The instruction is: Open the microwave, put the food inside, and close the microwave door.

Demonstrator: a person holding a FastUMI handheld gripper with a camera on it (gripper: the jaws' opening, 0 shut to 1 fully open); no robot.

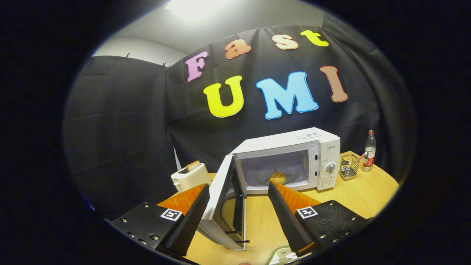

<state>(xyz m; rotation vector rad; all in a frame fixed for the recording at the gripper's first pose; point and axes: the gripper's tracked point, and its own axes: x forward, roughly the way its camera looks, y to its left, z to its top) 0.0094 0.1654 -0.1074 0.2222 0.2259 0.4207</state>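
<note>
The microwave [294, 158] stands on the surface [353, 195] with its door [220, 206] swung wide, the food [278, 177] inside. The tool [239, 191] is released and empty, its fingers spread either side of the door's edge.

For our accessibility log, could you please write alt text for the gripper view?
A microwave stands with its door swung open between the open gripper fingers, food inside. A toaster sits beside it on the table.
</note>
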